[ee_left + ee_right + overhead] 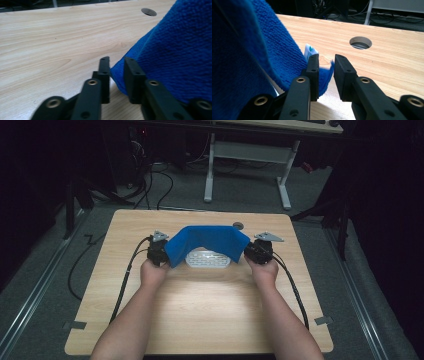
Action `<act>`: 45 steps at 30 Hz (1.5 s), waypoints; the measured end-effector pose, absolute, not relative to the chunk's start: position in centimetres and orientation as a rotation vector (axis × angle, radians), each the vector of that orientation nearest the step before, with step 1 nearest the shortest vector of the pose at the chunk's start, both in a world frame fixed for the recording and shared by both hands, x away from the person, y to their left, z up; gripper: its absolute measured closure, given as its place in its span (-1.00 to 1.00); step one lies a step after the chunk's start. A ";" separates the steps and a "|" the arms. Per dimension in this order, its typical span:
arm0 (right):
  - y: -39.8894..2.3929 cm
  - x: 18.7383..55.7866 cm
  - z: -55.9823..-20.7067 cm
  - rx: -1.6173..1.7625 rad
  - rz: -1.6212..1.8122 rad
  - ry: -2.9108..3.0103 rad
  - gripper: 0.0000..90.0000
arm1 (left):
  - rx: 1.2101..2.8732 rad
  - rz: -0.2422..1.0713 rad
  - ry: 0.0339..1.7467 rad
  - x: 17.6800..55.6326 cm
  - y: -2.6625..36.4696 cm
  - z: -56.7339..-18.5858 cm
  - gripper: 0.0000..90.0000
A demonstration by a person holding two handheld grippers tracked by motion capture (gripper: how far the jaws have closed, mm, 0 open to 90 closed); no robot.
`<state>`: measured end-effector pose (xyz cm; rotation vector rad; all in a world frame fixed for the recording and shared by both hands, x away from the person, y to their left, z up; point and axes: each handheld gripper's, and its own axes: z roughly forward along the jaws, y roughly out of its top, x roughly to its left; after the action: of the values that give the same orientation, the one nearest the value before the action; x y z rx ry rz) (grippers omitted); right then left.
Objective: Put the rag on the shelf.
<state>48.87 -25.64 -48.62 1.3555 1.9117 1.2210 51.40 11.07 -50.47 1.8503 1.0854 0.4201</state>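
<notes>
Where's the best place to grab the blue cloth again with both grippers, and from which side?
Take the blue cloth at its two lower end corners, one per gripper, coming in level from the near side. It arches over the white tray, and those corners hang free at the left gripper and right gripper.

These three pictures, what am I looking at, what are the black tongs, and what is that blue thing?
A person sits at a wooden table and holds a hand-operated tool in each hand: the left tongs and the right tongs, each with two black jaws and a trailing cable. The high view looks down from above. The other two pictures come from small cameras riding on each tool, looking along its jaws. Between the tools hangs a blue towel, draped over a white perforated tray. In both gripper views a towel corner lies between slightly parted jaws, so the grip looks loosened rather than pinched.
</notes>
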 end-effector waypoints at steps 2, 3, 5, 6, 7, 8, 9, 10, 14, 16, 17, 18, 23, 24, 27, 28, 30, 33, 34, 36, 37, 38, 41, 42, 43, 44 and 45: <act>-25.9 48.8 -48.4 1.352 1.210 1.904 0.59 | 1.848 0.423 1.094 51.3 11.2 -50.4 0.54; -25.9 48.7 -48.3 1.356 1.210 1.901 0.58 | 1.844 0.433 1.097 51.3 11.2 -50.4 0.51; -26.1 48.6 -48.1 1.357 1.209 1.896 0.58 | 1.841 0.443 1.101 51.1 11.3 -50.3 0.50; -26.2 48.6 -47.9 1.354 1.208 1.894 0.58 | 1.841 0.446 1.103 51.1 11.4 -50.3 0.50; -26.3 48.6 -47.8 1.349 1.208 1.891 0.58 | 1.842 0.450 1.103 51.1 11.4 -50.3 0.50; -26.3 48.5 -47.7 1.347 1.209 1.886 0.57 | 1.842 0.452 1.103 51.0 11.4 -50.2 0.50; -26.4 48.5 -47.5 1.342 1.207 1.884 0.56 | 1.841 0.452 1.104 51.0 11.4 -50.2 0.50; -26.5 48.4 -47.4 1.346 1.205 1.879 0.55 | 1.840 0.455 1.104 51.0 11.4 -50.1 0.49; -26.8 48.2 -46.9 1.343 1.209 1.863 0.50 | 1.837 0.470 1.111 50.9 11.6 -49.8 0.43; -27.0 48.2 -46.7 1.338 1.206 1.862 0.48 | 1.832 0.476 1.117 50.8 11.7 -49.7 0.39; -27.1 48.2 -46.6 1.335 1.199 1.863 0.47 | 1.833 0.479 1.119 50.8 11.7 -49.6 0.38; -27.1 48.1 -46.6 1.342 1.199 1.862 0.46 | 1.837 0.486 1.120 50.8 11.7 -49.6 0.36; -27.4 48.1 -46.5 1.340 1.195 1.866 0.40 | 1.838 0.507 1.135 50.7 12.2 -49.3 0.27; -27.4 48.0 -46.4 1.345 1.198 1.864 0.39 | 1.838 0.514 1.137 50.7 12.3 -49.3 0.26; -27.5 48.0 -46.2 1.336 1.192 1.860 0.34 | 1.838 0.528 1.142 50.6 12.7 -49.3 0.24; -27.5 48.0 -46.1 1.338 1.188 1.856 0.31 | 1.834 0.534 1.142 50.6 12.8 -49.2 0.22; -27.6 47.9 -45.9 1.338 1.182 1.844 0.24 | 1.835 0.540 1.146 50.5 12.9 -49.2 0.18; -27.8 47.8 -45.8 1.337 1.173 1.838 0.19 | 1.841 0.555 1.150 50.4 13.1 -49.1 0.12; -27.8 47.8 -45.7 1.337 1.170 1.836 0.18 | 1.840 0.559 1.151 50.4 13.2 -49.0 0.10; -28.0 47.8 -45.7 1.335 1.169 1.834 0.15 | 1.841 0.565 1.154 50.4 13.3 -48.9 0.07; -28.0 47.7 -45.6 1.340 1.166 1.831 0.14 | 1.841 0.569 1.154 50.4 13.3 -48.9 0.05; -28.1 47.7 -45.6 1.340 1.167 1.829 0.13 | 1.839 0.572 1.154 50.3 13.4 -48.8 0.04; -28.4 47.6 -45.4 1.340 1.169 1.824 0.09 | 1.837 0.583 1.160 50.2 13.7 -48.8 0.02; -28.5 47.6 -45.3 1.342 1.169 1.821 0.09 | 1.837 0.584 1.164 50.2 13.9 -48.8 0.02; -28.6 47.6 -45.2 1.337 1.166 1.823 0.09 | 1.831 0.585 1.168 50.1 14.0 -48.8 0.02; -28.7 47.5 -45.2 1.342 1.166 1.819 0.09 | 1.829 0.587 1.173 50.1 14.2 -48.8 0.02; -28.7 47.5 -45.1 1.338 1.168 1.819 0.08 | 1.827 0.588 1.177 50.1 14.4 -48.8 0.02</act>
<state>47.46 -28.74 -45.09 1.3383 1.8186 1.1677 50.07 14.38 -48.83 1.8268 1.1770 0.5883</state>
